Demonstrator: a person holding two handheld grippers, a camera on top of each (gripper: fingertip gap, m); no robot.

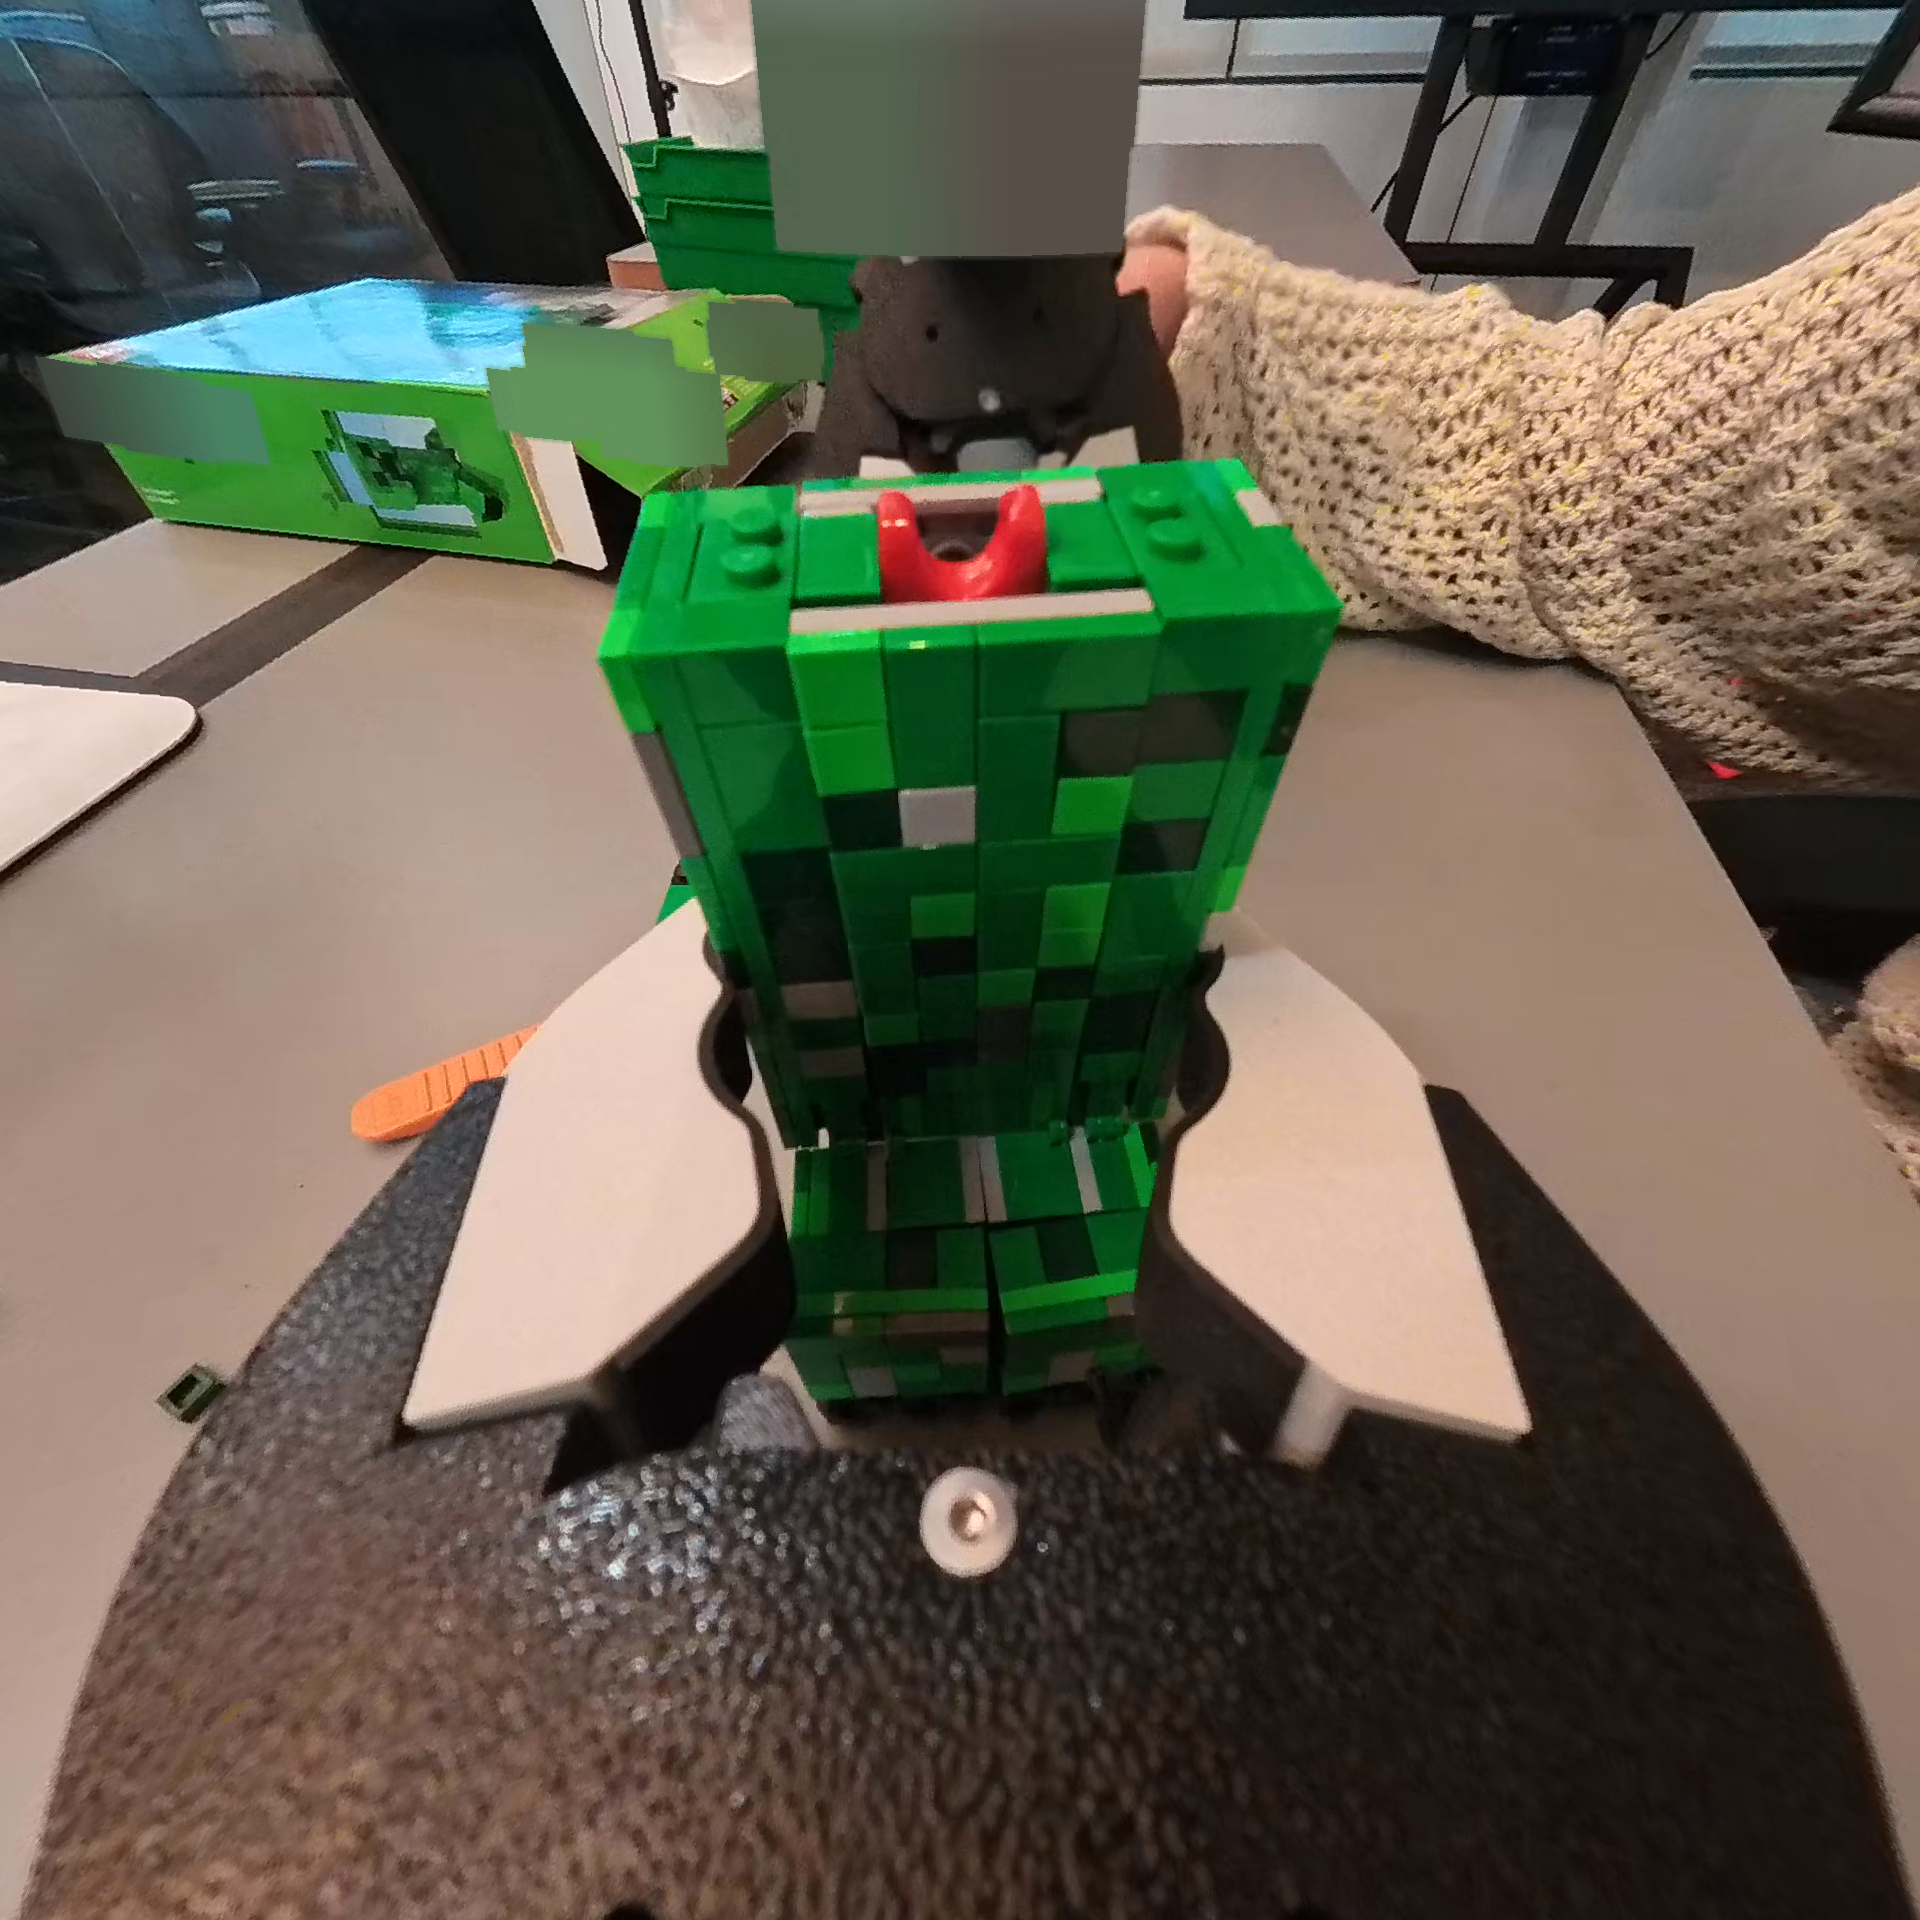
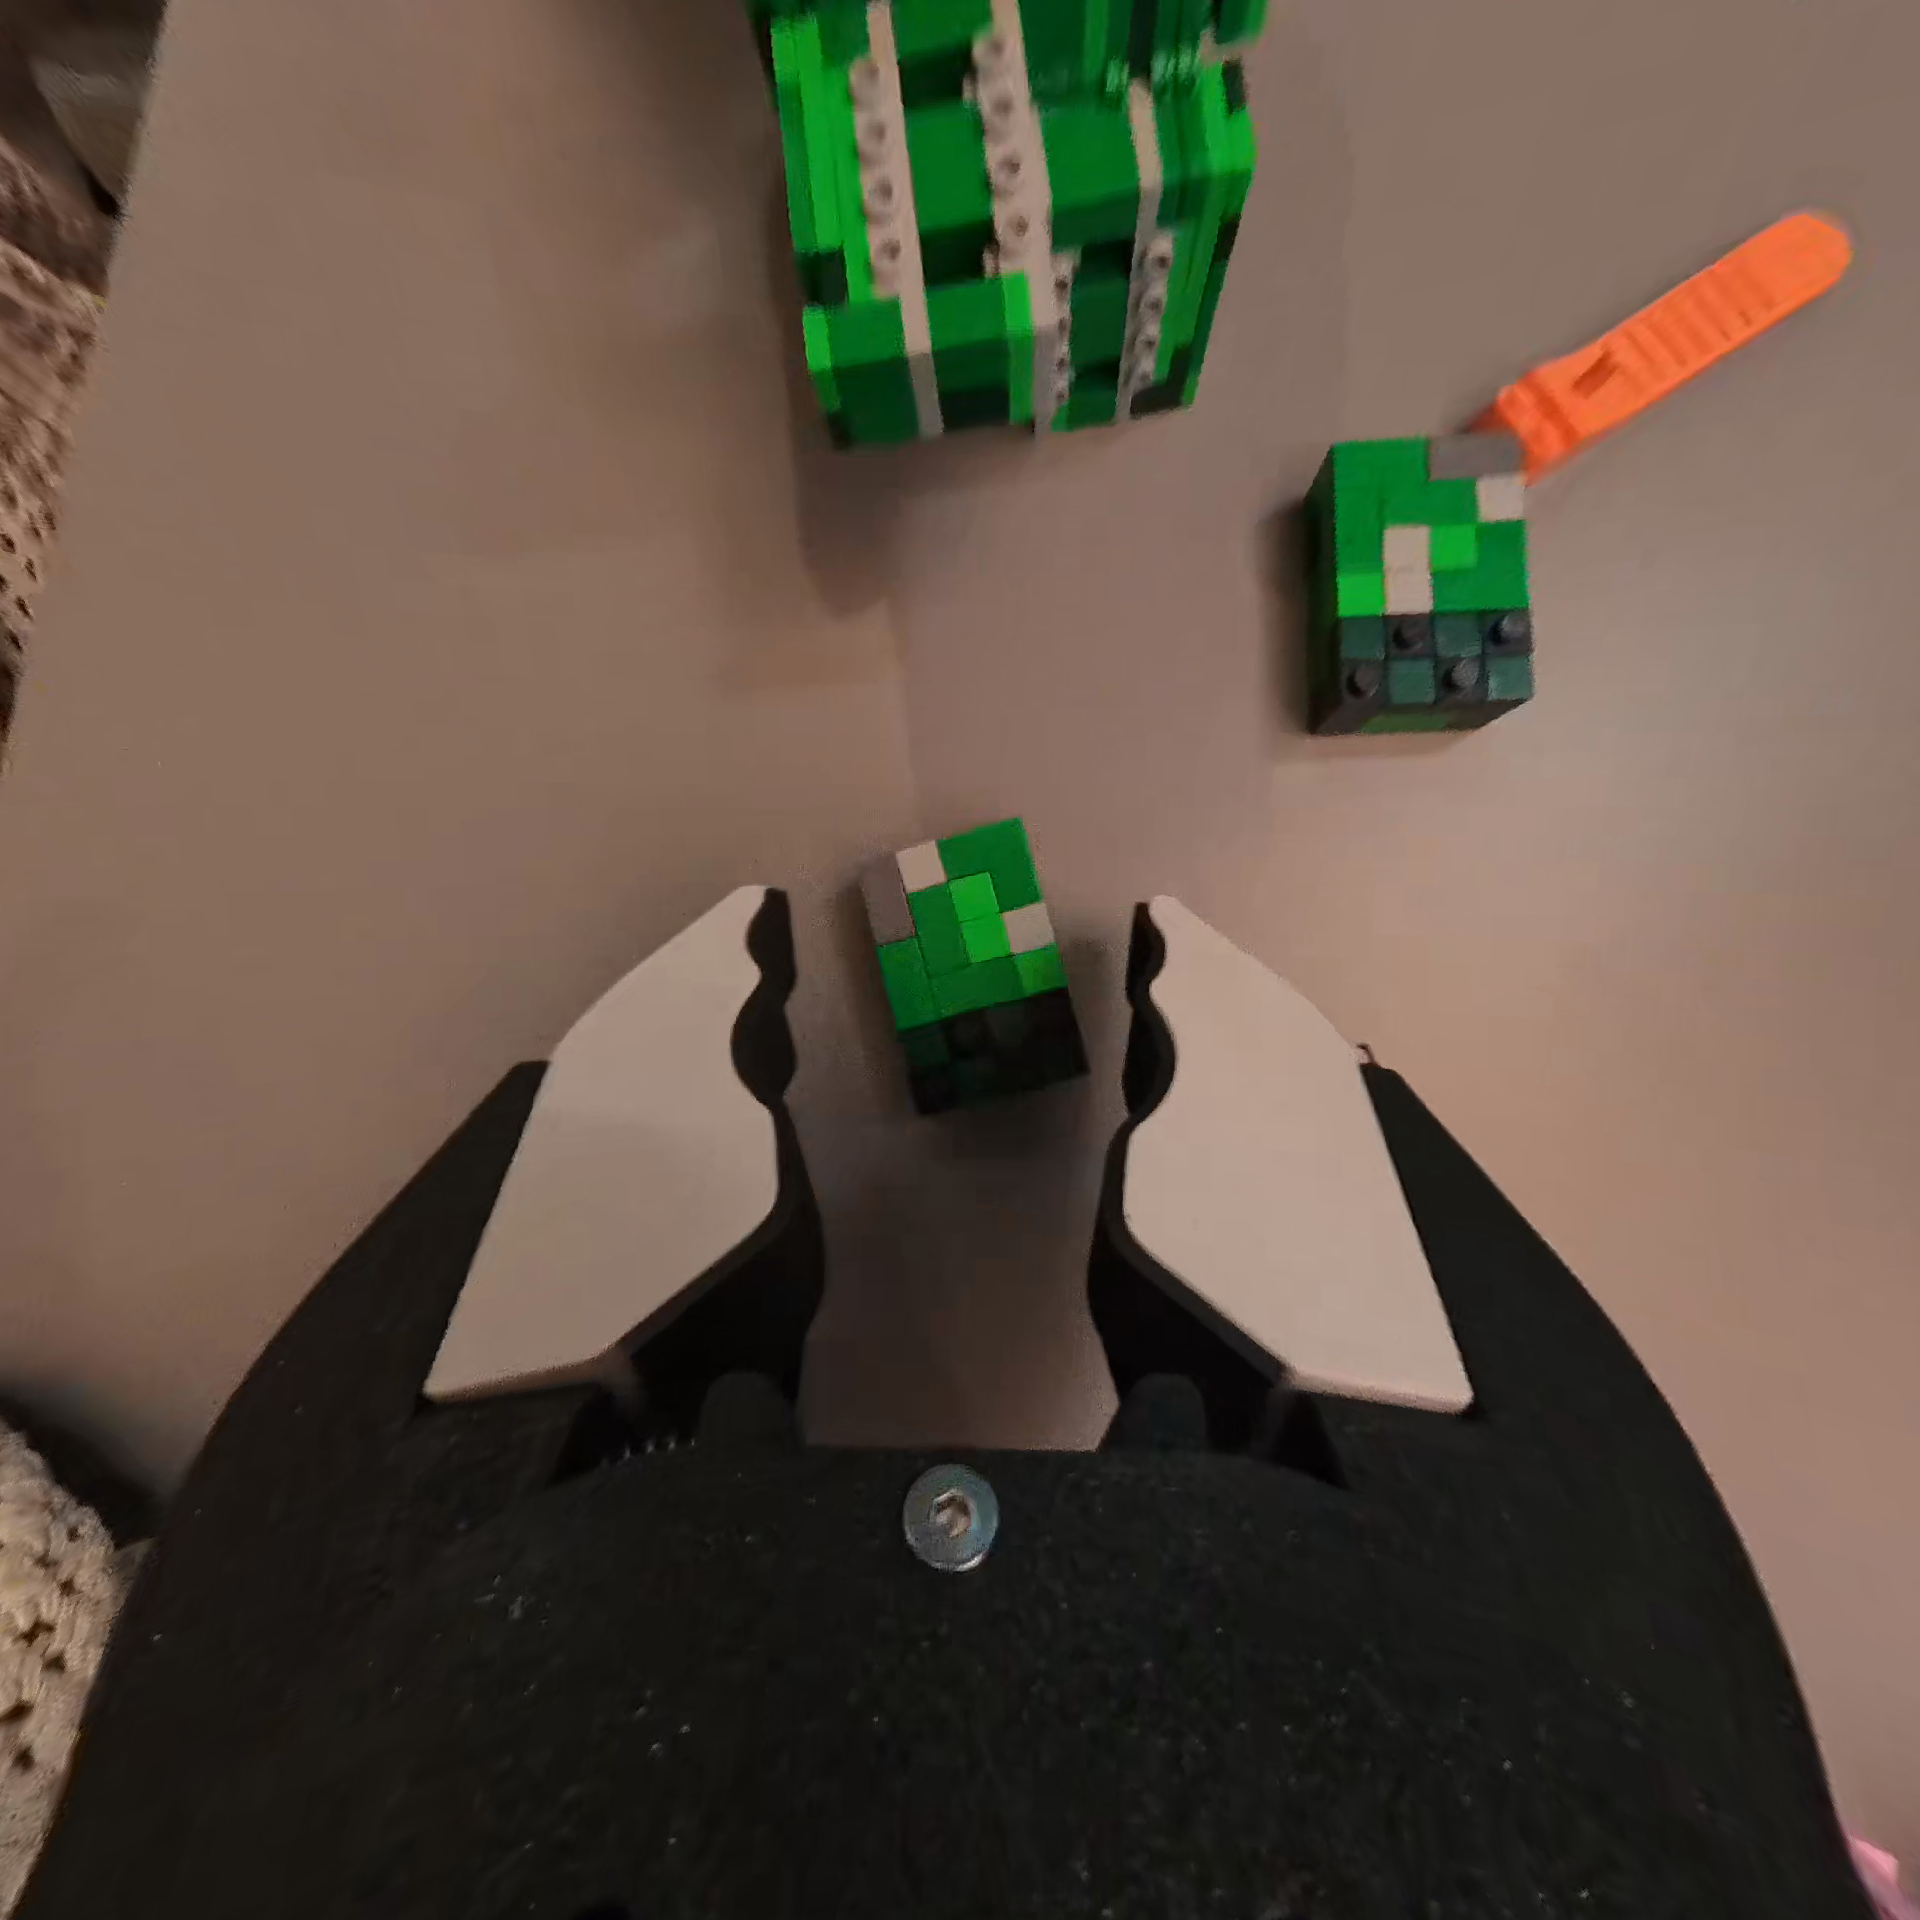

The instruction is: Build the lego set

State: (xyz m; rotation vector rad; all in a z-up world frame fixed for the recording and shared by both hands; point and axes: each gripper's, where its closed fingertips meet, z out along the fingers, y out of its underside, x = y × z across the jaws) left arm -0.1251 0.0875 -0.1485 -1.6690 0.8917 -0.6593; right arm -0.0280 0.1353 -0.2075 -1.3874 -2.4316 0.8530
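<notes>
My left gripper (image 1: 966, 971) is shut on a tall green lego body (image 1: 966, 831), gripping its lower part with both fingers (image 1: 623, 1164). A red curved piece (image 1: 961, 556) sits in a slot on its top. The body also shows blurred at the top of the right wrist view (image 2: 1018, 208). My right gripper (image 2: 961, 914) is open and hovers over the table, its fingers (image 2: 644, 1143) on either side of a small green foot block (image 2: 971, 961) lying below. A second foot block (image 2: 1418, 582) lies to the right.
An orange brick separator (image 2: 1683, 322) lies by the second foot block, also seen left of my left fingers (image 1: 436, 1091). The green set box (image 1: 343, 436) lies at the back left. A knitted sleeve (image 1: 1558, 468) reaches in from the right. A tiny dark green piece (image 1: 190, 1389) lies on the grey table (image 1: 364, 883). There is about 12 cm between the tips of the two grippers. It is some 11 cm from my left tips to the orange brick separator (image 2: 1683, 322).
</notes>
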